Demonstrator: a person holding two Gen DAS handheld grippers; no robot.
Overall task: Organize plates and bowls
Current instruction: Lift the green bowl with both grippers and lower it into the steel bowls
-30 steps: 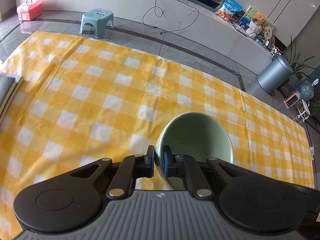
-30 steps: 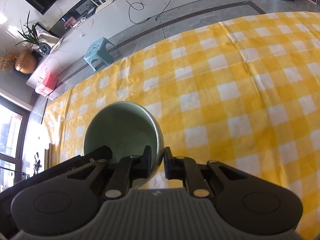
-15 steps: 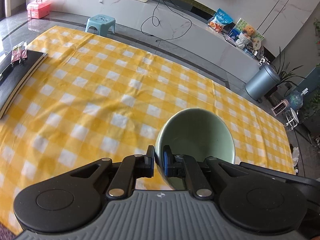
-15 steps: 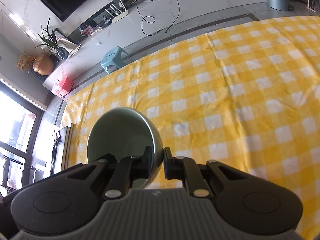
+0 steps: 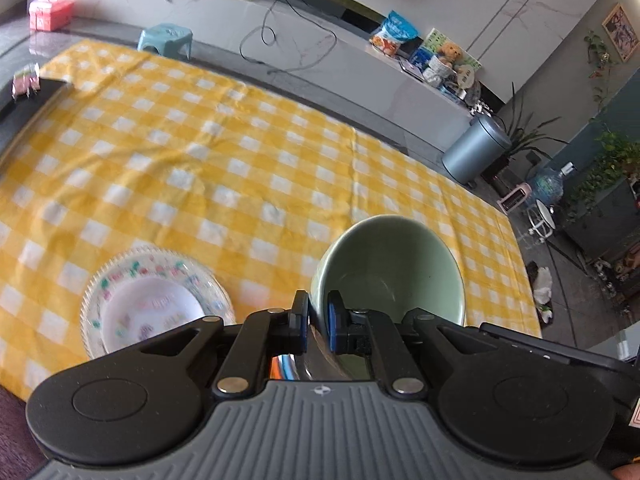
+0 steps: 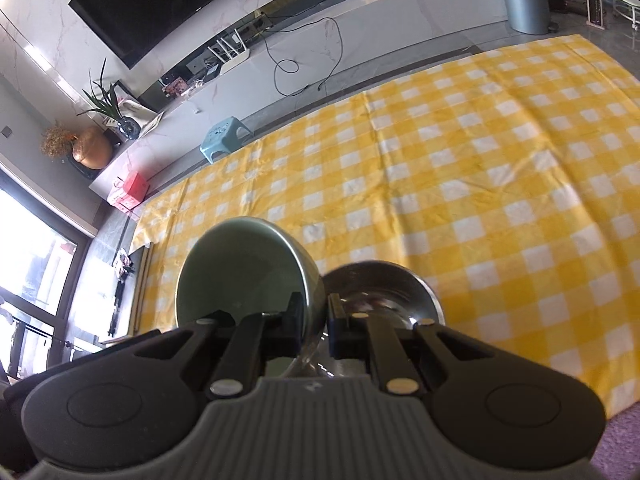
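Gripping green bowl [image 5: 390,268] rim, both tools [image 5: 318,316] [image 6: 316,316] | bowl empty | steel bowl [image 6: 384,288] beside

Left tongs [image 5: 317,316] pinch green bowl [image 5: 390,266] rim beside patterned plate [image 5: 154,302].

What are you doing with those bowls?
A person is tidying dishes on a table with a yellow checked tablecloth, holding a gripper in each hand. The left gripper pinches the rim of a green bowl, and the right gripper pinches the rim of another green bowl. Both bowls are held tilted above the table. Below them sit a flowery plate with a white bowl in it and a shiny metal bowl.
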